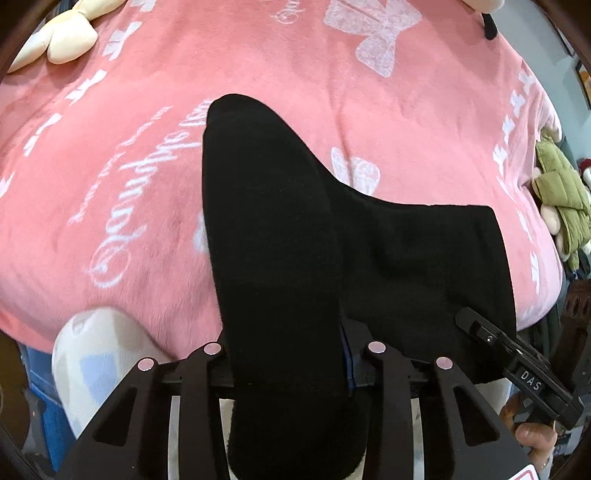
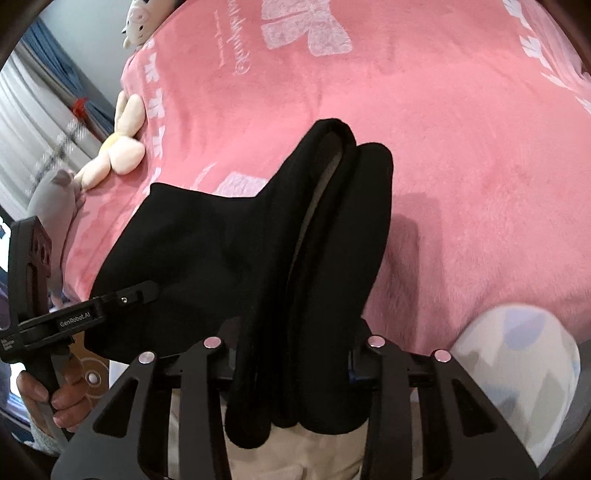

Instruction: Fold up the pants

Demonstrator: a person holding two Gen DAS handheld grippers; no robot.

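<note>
A pair of black pants (image 1: 406, 251) hangs above the pink blanket, stretched between my two grippers. In the left wrist view the cloth drapes over my own fingers and hides them; my right gripper (image 1: 466, 320) shows at the lower right, its tip pinching the cloth's edge. In the right wrist view the pants (image 2: 192, 240) lie in thick folds over the right fingers, with a grey lining showing. There my left gripper (image 2: 147, 290) bites the cloth's lower left edge, and a hand (image 2: 62, 398) holds its handle. Both grippers are shut on the pants.
The pink blanket (image 1: 147, 184) with white bows and script covers the bed. Plush toys lie along its edge: a cream one (image 2: 118, 155), a grey one (image 2: 55, 199), a pig (image 2: 142, 18). An olive garment (image 1: 561, 192) sits at the right edge. A white-and-blue soft thing (image 2: 517, 350) is close below.
</note>
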